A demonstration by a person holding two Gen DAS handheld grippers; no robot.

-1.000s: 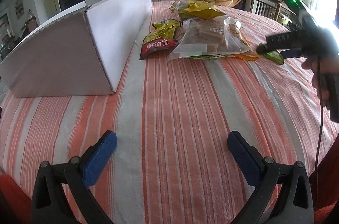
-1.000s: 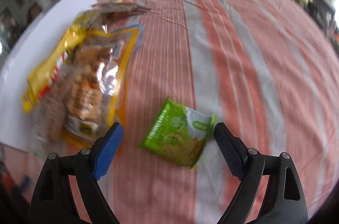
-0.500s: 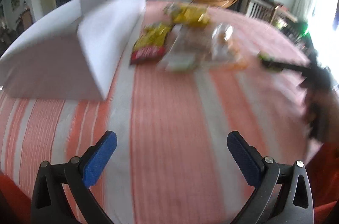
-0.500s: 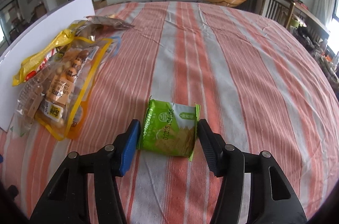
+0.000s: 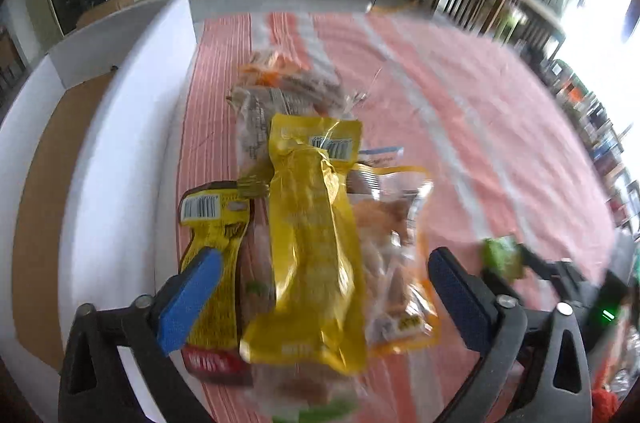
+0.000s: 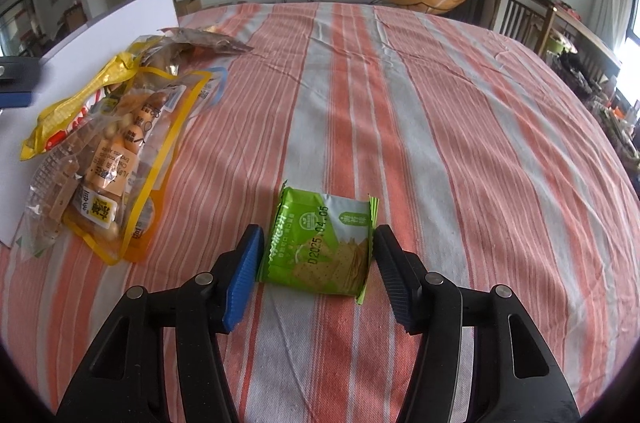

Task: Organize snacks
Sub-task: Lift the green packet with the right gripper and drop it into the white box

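Your right tongs [image 6: 316, 263] bracket the small green foil cracker packet [image 6: 320, 247] on the striped-cloth bench [image 6: 440, 127], seemingly just touching its edges; squeeze squarely before lifting. Left tongs [image 5: 320, 299], closing yet open, hover over the long yellow plastic snack bag [image 5: 312, 243] beside the white cardboard box [image 5: 120, 183].

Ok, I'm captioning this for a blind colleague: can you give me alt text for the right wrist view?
The right gripper straddles a small green cracker packet lying flat on a striped tablecloth, its pads at the packet's side edges. A pile of clear and yellow snack bags lies to the left beside a white box.
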